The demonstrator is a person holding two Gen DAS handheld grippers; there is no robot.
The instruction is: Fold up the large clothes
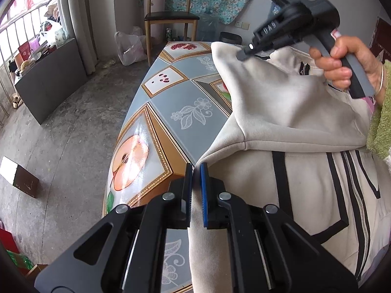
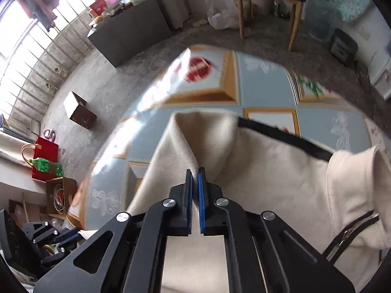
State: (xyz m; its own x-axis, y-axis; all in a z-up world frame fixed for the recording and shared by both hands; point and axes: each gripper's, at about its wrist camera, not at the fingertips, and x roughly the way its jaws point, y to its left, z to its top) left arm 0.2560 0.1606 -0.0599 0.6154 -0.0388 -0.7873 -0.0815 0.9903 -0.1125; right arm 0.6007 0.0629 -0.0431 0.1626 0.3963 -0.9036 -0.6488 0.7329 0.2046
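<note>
The only lettering showing is raised, dark-on-dark characters on the body of the right hand-held gripper (image 1: 240,55), seen from the left wrist view; blur is making them hard to read, something like "DAS". Print on the boxes by the window and on the green bottle (image 2: 46,167) is showing too small to read.

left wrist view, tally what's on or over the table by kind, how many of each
jackets: 1, cream with black trim
grippers: 2, the left gripper shut on the jacket's edge, the right gripper shut on a raised fold
hands: 1
total: 4, over one patterned table
</note>
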